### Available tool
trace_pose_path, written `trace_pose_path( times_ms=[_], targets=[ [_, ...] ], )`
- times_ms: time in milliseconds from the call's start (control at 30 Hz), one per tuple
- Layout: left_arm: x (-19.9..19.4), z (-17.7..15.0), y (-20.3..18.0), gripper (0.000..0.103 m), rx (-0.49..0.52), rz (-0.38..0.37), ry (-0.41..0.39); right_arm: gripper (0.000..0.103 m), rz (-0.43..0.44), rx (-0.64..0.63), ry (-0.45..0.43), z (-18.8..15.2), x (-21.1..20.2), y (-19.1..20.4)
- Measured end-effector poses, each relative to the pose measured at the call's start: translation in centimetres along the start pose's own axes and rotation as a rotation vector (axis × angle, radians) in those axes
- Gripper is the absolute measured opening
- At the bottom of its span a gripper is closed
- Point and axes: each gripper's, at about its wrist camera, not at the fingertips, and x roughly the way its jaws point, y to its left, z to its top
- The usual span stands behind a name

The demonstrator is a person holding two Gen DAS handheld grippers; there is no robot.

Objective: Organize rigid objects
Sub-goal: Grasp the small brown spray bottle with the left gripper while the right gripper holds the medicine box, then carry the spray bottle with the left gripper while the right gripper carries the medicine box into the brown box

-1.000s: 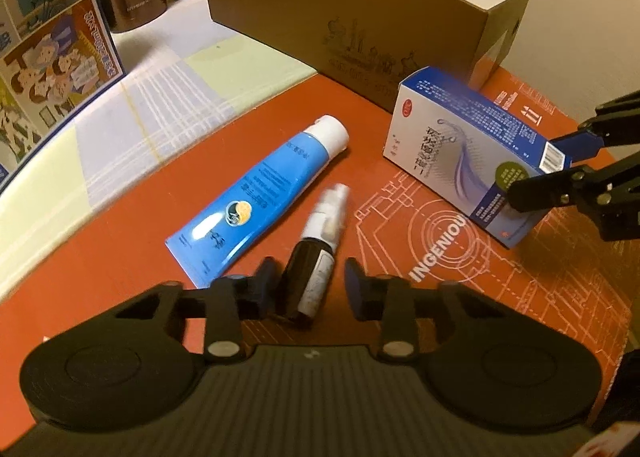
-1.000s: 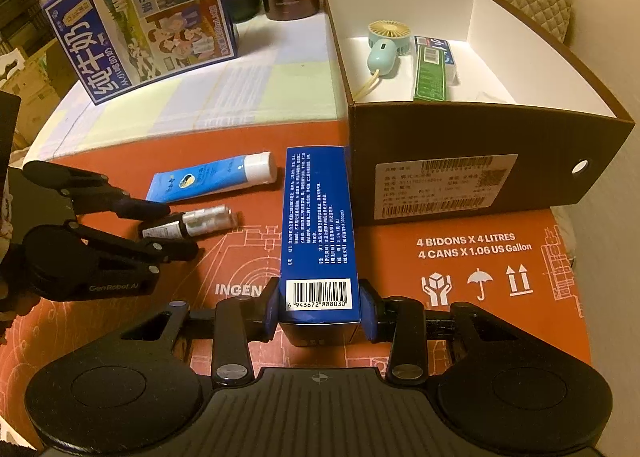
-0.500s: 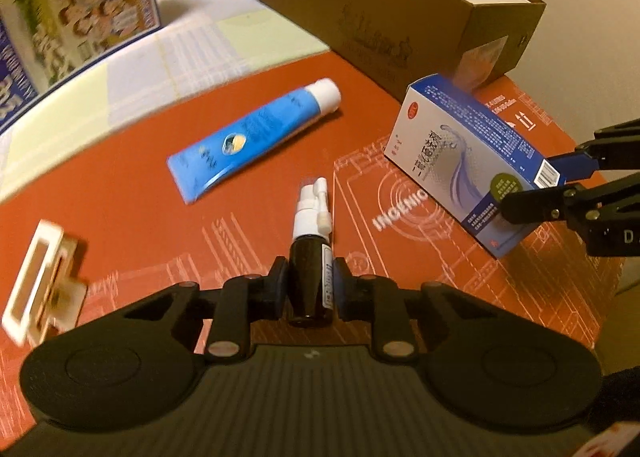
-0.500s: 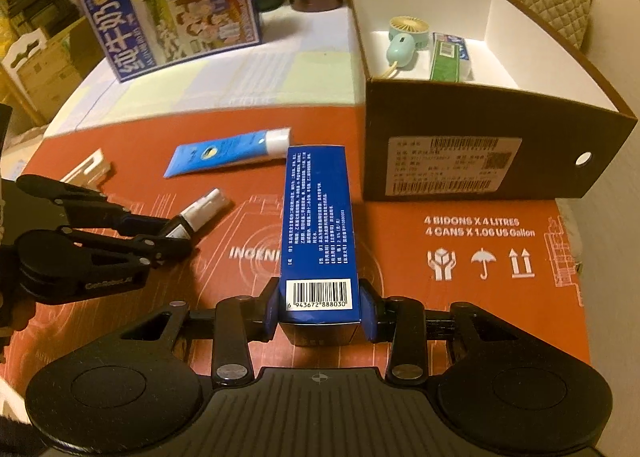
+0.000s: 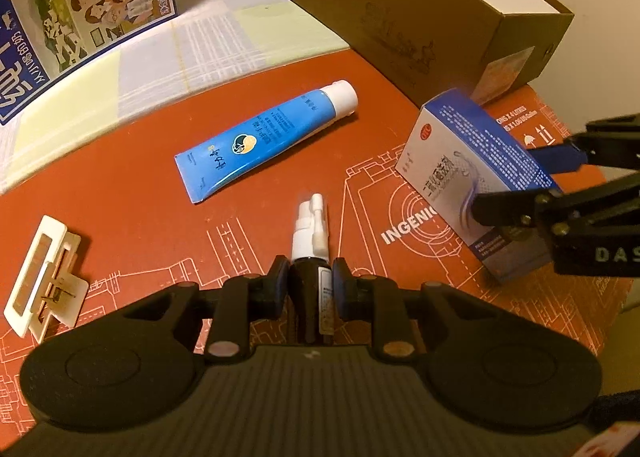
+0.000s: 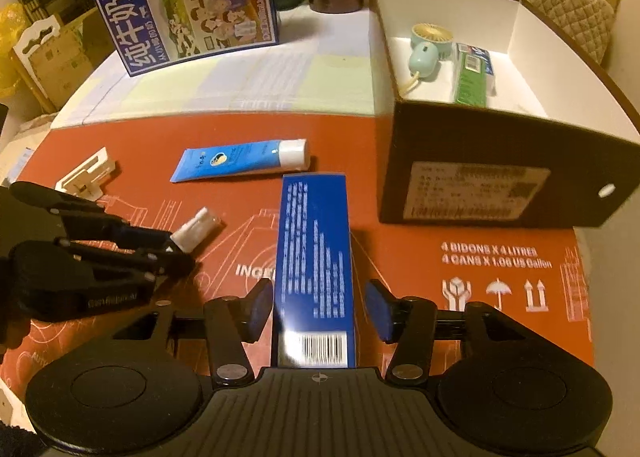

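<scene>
Left wrist: left gripper jaws clamp spray bottle; right gripper jaws wide around blue box.

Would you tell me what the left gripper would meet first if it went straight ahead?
Probably the blue tube, lying across the line of the left gripper and its held spray bottle; height unclear.

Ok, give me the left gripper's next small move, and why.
Probably lift the spray bottle clear of the red mat and toward the brown box: the left gripper is shut on it, and the box, already holding a handheld fan and a toothpaste carton, stands open.
</scene>
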Motion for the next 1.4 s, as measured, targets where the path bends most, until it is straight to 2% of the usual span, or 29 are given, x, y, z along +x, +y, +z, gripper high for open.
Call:
trace_pose_path(
  times_ms=[67, 167, 300, 433, 867, 1133, 1400],
  targets=[
    [0.0, 0.0, 0.1, 0.019, -0.011, 0.003, 0.000, 0.048, -0.003, -0.010, 0.007, 0.4, 0.5, 0.1],
    [-0.2, -0.2, 0.2, 0.019, -0.025, 0.006, 0.001, 0.036, -0.002, -0.026, 0.007, 0.4, 0.7, 0.1],
    [-0.6, -0.5, 0.3, 0.019, -0.047, 0.010, -0.001, 0.035, -0.003, -0.054, 0.001, 0.1, 0.5, 0.0],
    [-1.6, -0.5, 0.4, 0.019, -0.068, 0.012, -0.021, 0.035, 0.034, -0.046, -0.012, 0.1, -0.4, -0.4],
    [-6.7, 1.2, -1.3, 0.019, -0.084, -0.006, -0.144, 0.035, 0.103, -0.021, -0.078, 0.4, -5.6, -2.1],
    [-9.0, 4.1, -3.0, 0.019, -0.061, -0.027, -0.214, 0.035, 0.100, 0.004, -0.145, 1.7, -9.2, -4.9],
    [-10.0, 9.6, -5.5, 0.019, -0.020, -0.036, -0.295, 0.035, 0.074, 0.045, -0.228, 4.8, -12.3, -9.6]
  ],
)
